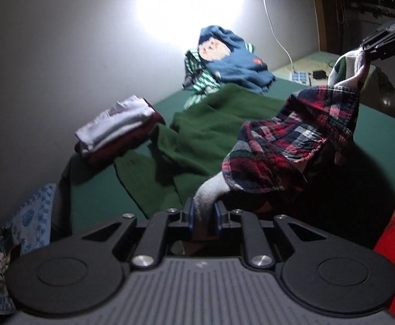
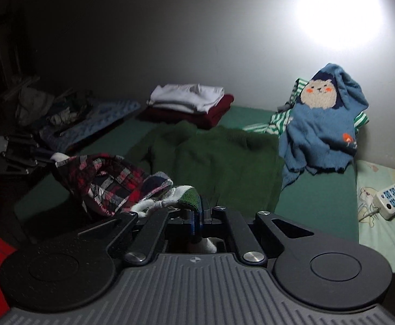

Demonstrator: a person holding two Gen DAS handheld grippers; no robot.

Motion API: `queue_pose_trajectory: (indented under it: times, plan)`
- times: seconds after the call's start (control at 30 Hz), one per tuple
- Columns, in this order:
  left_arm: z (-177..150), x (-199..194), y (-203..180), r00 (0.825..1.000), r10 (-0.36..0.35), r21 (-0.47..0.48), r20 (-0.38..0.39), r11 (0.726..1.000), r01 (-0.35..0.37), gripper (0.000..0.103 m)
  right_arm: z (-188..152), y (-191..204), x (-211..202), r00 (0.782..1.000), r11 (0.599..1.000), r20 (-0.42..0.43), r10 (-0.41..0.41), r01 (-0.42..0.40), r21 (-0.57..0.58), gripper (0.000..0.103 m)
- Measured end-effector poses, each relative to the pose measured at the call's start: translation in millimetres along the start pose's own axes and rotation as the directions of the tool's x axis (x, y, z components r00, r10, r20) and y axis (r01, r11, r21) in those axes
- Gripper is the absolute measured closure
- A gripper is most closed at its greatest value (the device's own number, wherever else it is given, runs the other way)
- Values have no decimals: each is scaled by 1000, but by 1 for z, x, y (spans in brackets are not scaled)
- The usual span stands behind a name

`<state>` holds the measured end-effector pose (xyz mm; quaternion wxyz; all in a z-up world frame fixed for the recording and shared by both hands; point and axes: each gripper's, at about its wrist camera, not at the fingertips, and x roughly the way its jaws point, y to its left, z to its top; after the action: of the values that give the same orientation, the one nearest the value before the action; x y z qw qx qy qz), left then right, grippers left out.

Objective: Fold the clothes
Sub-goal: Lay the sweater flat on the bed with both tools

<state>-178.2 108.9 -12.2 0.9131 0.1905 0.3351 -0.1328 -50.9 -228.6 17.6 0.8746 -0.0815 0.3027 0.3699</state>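
From my left wrist camera, going left to right, I count one folded stack (image 1: 118, 128) by the wall: two white pieces on one dark red. Next lies one dark green sweater (image 1: 211, 132) spread on the green bed (image 1: 381, 146), and behind it one heap holding a blue bear sweater (image 1: 232, 59) over a green-striped garment (image 1: 200, 84). One plaid shirt (image 1: 300, 135) with white lining hangs between my two claws, above the bed. My left claw (image 1: 205, 211) is narrowly parted, its blue pads pressing on a white fold of that shirt. Far right, my right claw (image 1: 370, 51) holds the shirt's other end, raised higher.

From the right wrist camera, the left claw (image 2: 32, 157) sits far left. The plaid shirt (image 2: 110, 181) runs from it to my right claw (image 2: 198, 216), which is closed tight on the shirt's edge. Far right, one white power strip (image 2: 392, 197) lies on a pale printed sheet (image 2: 381, 233).
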Motion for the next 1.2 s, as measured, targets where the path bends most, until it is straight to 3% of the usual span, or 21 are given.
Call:
queue_pose_trajectory:
  times: [0.13, 0.23, 0.43, 0.53, 0.6, 0.63, 0.73, 0.8, 0.87, 0.93, 0.97, 1.07, 1.2]
  plan:
    - [-29, 11, -30, 994, -57, 95, -96, 993, 66, 84, -34, 12, 14, 991, 999, -131, 33, -37, -24, 101]
    - [-43, 15, -40, 986, -85, 85, -140, 992, 98, 84, -57, 26, 23, 978, 995, -206, 37, -54, -78, 101]
    - [-60, 15, -48, 973, -103, 94, -206, 988, 125, 80, -88, 24, 37, 948, 989, -315, -32, -15, -147, 99]
    - [-71, 10, -44, 962, -111, 97, -248, 986, 138, 79, -89, 21, 32, 941, 990, -338, 4, -51, -130, 89]
    - [-74, 3, -37, 959, -106, 91, -262, 987, 134, 77, -83, 17, 24, 939, 991, -340, 40, -79, -104, 87]
    - [-73, -2, -29, 962, -95, 72, -257, 990, 118, 76, -81, 15, 19, 939, 992, -339, 57, -92, -89, 87]
    - [-61, -17, 3, 975, -36, -24, -217, 999, 32, 70, -67, -19, -9, 982, 993, -182, 42, -22, 113, 80]
    - [-44, -21, 22, 989, 10, -95, -147, 995, -24, 69, -69, -49, -15, 992, 960, -113, -57, 85, 265, 76]
    - [-25, -18, 28, 998, 28, -133, -61, 990, -36, 68, -74, -74, -9, 978, 908, -113, -174, 204, 367, 75]
    - [-3, -6, 21, 1000, 26, -121, 5, 992, -25, 67, -81, -94, 8, 957, 856, -142, -253, 290, 428, 77]
    - [7, 2, 15, 999, 10, -115, 35, 993, -6, 66, -83, -98, 19, 954, 849, -142, -266, 301, 434, 77]
    - [32, 37, -6, 994, -73, -101, 86, 992, 82, 40, -81, -104, 56, 949, 843, -142, -283, 316, 435, 77]
    - [42, 87, -28, 989, -144, -108, 17, 984, 145, 50, -75, -109, 100, 960, 835, -139, -244, 281, 472, 77]
